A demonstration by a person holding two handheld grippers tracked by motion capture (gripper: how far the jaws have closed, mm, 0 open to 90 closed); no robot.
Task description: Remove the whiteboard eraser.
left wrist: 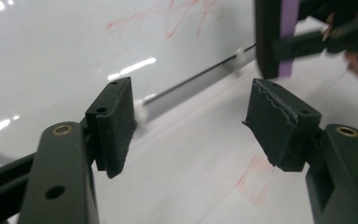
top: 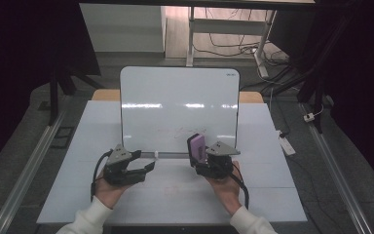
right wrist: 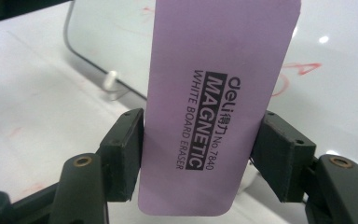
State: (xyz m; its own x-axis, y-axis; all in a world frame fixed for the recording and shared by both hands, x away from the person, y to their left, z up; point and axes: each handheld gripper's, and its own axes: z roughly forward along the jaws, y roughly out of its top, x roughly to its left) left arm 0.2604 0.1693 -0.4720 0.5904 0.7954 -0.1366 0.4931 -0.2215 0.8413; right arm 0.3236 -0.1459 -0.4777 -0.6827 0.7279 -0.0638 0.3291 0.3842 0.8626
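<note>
Now the left gripper (top: pixel 148 167) sits low on the table (top: pixel 78 146), left of the board's bottom edge. Its jaws stand apart with nothing between them, as the left gripper view shows. It holds nothing, so it cannot steady the board (top: pixel 175 97) if the board moves.

In the middle, the board lies on the table with faint red marks (top: pixel 187 130) on it. The marks are thin and sit near the bottom edge. A light wipe could leave some red behind.

To the right, the right gripper (top: pixel 198 163) squeezes the eraser (top: pixel 197 146) from both sides. The eraser stands upright at the board's bottom edge, just below the red marks. In the right gripper view the jaws (right wrist: pixel 200 154) hold the purple eraser near its lower half, so most of it sticks out past them.

That could be a problem. If the eraser is pushed hard on the board, it may tip or slide out of the jaws. If it rubs with its purple back and not its soft black side, the marks may stay. A hard push may also shove the board across the table.
</note>
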